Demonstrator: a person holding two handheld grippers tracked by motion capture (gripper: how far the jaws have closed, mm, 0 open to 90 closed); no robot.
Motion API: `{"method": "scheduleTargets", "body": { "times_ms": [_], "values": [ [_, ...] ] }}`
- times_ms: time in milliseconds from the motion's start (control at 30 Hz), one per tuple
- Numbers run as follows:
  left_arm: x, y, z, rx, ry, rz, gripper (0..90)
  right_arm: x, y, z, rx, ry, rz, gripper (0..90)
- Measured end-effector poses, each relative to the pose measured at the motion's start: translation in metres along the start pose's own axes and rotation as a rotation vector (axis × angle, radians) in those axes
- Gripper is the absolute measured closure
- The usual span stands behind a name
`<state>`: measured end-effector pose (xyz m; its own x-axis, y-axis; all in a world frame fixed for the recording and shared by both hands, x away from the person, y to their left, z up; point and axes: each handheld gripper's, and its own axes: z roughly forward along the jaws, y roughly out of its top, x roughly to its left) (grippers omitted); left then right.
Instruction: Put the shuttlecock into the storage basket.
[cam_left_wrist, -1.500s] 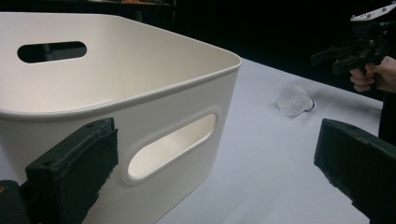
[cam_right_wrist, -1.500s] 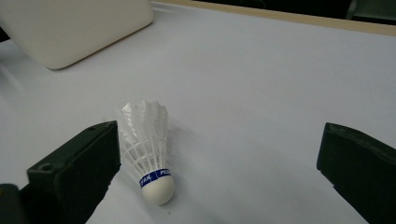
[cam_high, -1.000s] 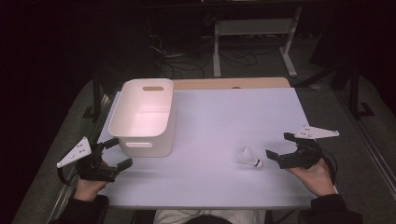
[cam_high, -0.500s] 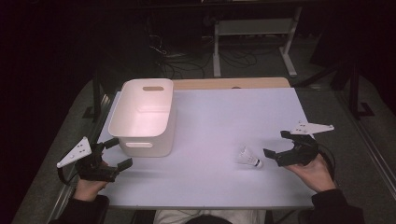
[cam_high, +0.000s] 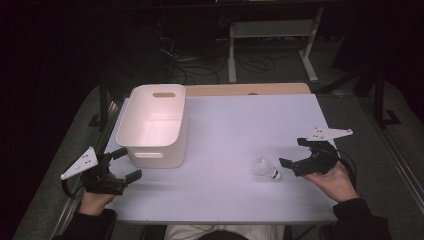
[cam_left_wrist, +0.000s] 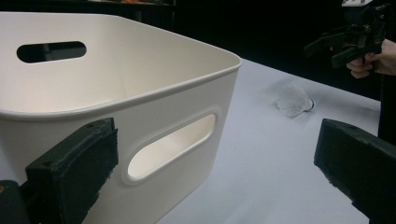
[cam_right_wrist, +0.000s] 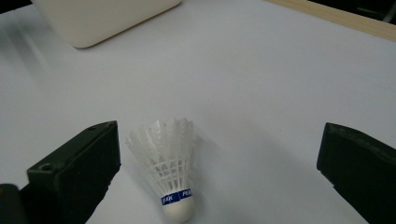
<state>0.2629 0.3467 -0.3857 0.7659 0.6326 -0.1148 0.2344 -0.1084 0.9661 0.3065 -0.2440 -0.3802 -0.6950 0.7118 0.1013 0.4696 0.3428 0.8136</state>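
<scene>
A white feathered shuttlecock (cam_high: 266, 169) lies on its side on the pale table top (cam_high: 235, 125), right of centre. My right gripper (cam_high: 291, 152) is open just to its right, jaws pointing at it without touching. In the right gripper view the shuttlecock (cam_right_wrist: 170, 163) lies cork end nearest, close to the left jaw of the open gripper (cam_right_wrist: 217, 154). A white plastic bin (cam_high: 155, 125) with handle slots stands empty at the left. My left gripper (cam_high: 129, 163) is open near the bin's front left corner. In the left gripper view the bin (cam_left_wrist: 116, 102) looms close behind the open gripper (cam_left_wrist: 215, 158).
A wooden strip (cam_high: 245, 89) borders the table's far edge. Beyond it, on the dark floor, are a white metal frame (cam_high: 272, 37) and cables (cam_high: 185, 65). In the left gripper view, the shuttlecock (cam_left_wrist: 293, 100) and the other gripper (cam_left_wrist: 348, 39) show farther off.
My right gripper has edged left toward the shuttlecock, staying open. The left gripper, the bin and the shuttlecock have not moved.
</scene>
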Motion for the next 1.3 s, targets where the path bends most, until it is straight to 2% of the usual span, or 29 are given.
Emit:
{"method": "scheduleTargets", "body": {
  "times_ms": [600, 1300],
  "values": [
    [0.0, 0.0, 0.0, 0.0, -0.002, -0.001, 0.0, 0.004, 0.009, 0.012, 0.068, 0.033, -0.037, 0.0],
    [0.0, 0.0, 0.0, 0.001, -0.005, 0.0, 0.0, 0.008, 0.009, 0.024, 0.163, 0.077, -0.076, 0.0]
  ]
}}
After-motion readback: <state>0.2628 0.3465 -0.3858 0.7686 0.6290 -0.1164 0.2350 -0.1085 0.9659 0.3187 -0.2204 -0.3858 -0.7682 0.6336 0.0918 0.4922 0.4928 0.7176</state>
